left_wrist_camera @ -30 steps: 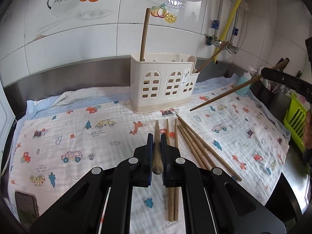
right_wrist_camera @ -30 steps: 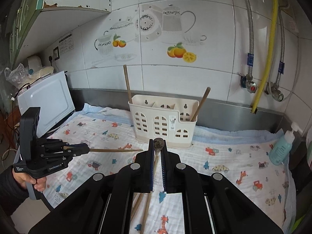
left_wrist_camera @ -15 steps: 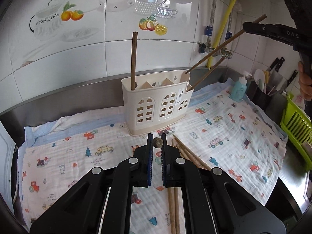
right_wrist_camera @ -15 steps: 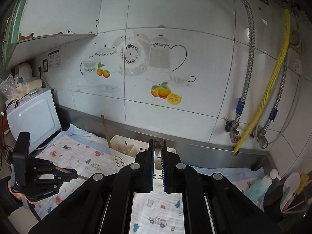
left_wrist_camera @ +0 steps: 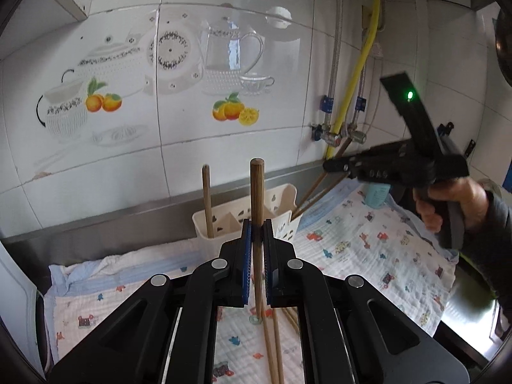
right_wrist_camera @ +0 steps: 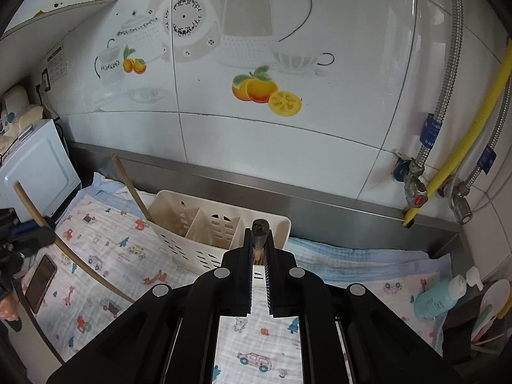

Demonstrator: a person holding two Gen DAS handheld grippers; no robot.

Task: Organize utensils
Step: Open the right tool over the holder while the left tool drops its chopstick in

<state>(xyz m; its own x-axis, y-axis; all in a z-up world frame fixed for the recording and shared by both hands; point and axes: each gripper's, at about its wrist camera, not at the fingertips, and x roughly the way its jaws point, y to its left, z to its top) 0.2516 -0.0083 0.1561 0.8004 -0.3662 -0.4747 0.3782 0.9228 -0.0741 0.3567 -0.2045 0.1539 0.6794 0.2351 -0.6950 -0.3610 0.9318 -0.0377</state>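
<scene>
Left hand-held gripper point(left_wrist_camera: 257, 233) clamping upright chopstick point(left_wrist_camera: 257, 192), cream holder point(left_wrist_camera: 224, 224) behind

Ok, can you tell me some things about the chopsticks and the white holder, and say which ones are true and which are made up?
1. The left gripper is shut on a wooden chopstick that stands nearly upright. True.
2. The white holder is lying on its side. False: it stands upright on the patterned cloth.
3. More chopsticks lie on the cloth below the left gripper. True.
4. The right gripper has open, empty fingers. False: it is shut on a chopstick end.
5. The holder has no chopsticks in it. False: one leaning chopstick stands in its left compartment.
</scene>
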